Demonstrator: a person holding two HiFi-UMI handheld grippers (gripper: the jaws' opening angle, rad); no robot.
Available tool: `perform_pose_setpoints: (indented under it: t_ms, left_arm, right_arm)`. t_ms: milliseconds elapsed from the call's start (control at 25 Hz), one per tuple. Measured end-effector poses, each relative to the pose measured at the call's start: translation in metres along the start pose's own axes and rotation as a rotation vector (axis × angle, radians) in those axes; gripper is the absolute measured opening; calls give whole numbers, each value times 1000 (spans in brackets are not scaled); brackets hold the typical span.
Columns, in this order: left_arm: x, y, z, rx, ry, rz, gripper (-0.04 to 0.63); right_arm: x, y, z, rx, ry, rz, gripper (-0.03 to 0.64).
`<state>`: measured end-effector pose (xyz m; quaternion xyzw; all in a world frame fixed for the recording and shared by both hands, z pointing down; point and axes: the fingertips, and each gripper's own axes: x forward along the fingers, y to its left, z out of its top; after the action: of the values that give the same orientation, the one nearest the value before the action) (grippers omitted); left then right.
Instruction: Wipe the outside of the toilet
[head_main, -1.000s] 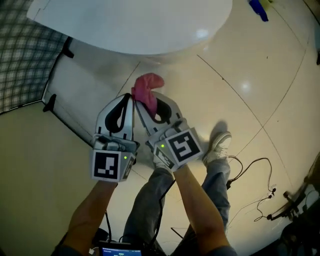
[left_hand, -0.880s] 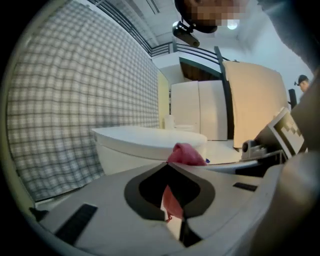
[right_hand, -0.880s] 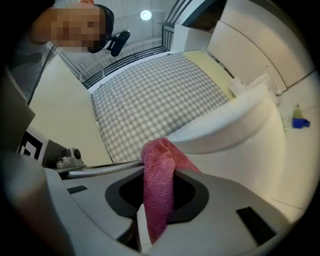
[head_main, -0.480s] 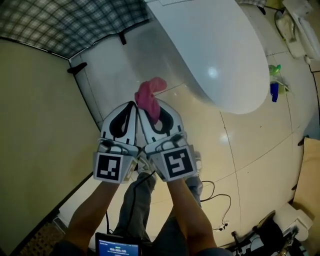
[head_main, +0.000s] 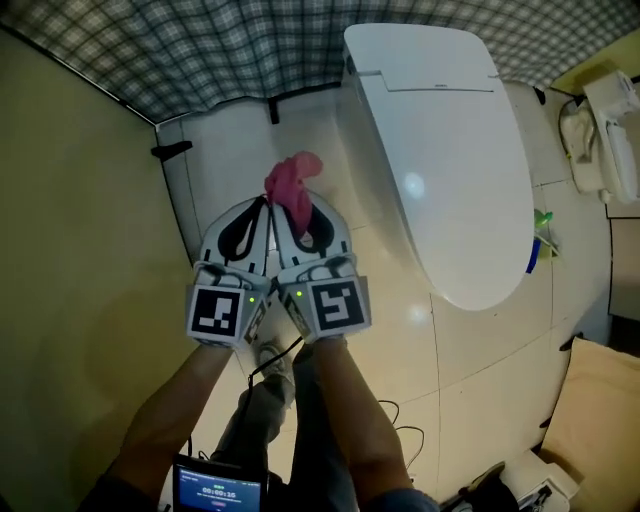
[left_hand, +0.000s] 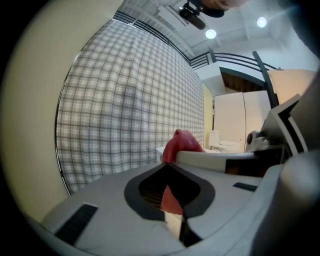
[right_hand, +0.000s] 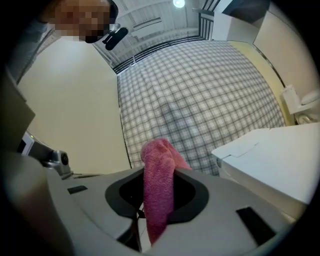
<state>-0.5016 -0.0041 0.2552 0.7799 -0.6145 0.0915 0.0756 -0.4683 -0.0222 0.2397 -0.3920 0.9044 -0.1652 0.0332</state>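
Note:
A white toilet (head_main: 450, 150) with its lid down fills the upper right of the head view, and its edge shows in the right gripper view (right_hand: 275, 160). The pink cloth (head_main: 290, 185) sticks up from my right gripper (head_main: 303, 212), whose jaws are shut on it (right_hand: 157, 195). My left gripper (head_main: 264, 207) is pressed against the right one's left side, jaws shut with nothing of its own between them. In the left gripper view the cloth (left_hand: 182, 145) rises just beyond the jaw tips. Both grippers hang over the floor left of the bowl, apart from the toilet.
A plaid wall (head_main: 200, 50) runs behind the toilet and a beige wall (head_main: 70, 250) stands at the left. A blue and green bottle (head_main: 538, 245) sits by the bowl's right side. Cables (head_main: 390, 410) lie on the tiled floor near my legs.
The head view has swung, so the toilet now lies at the right with its whole lid showing. Both grippers stayed together, the right one still holding the cloth.

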Motion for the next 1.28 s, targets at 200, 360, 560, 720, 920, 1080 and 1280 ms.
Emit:
perform_pose_setpoints:
  t_ms: [200, 360, 560, 720, 920, 1080, 1280]
  left_arm:
    - [86, 47, -15, -14, 8, 47, 12]
    - [165, 68, -46, 1, 58, 31, 12]
    - [242, 84, -70, -45, 96, 16, 12]
    - [265, 84, -82, -61, 115, 7, 12]
    - [249, 67, -95, -56, 140, -33, 12]
    - [208, 43, -101, 7, 117, -80, 12]
    - [134, -24, -92, 10, 86, -194, 12]
  right_arm:
    - [81, -72, -29, -45, -34, -76, 87]
    - [151, -149, -69, -20, 17, -154, 86]
    - [214, -228, -96, 7, 56, -250, 86]
    - [219, -247, -104, -23, 67, -274, 86]
    - [181, -242, -115, 20, 82, -323, 86]
    - [112, -233, -127, 9, 74, -391, 86]
    - [-1, -208, -125, -9, 59, -491, 86]
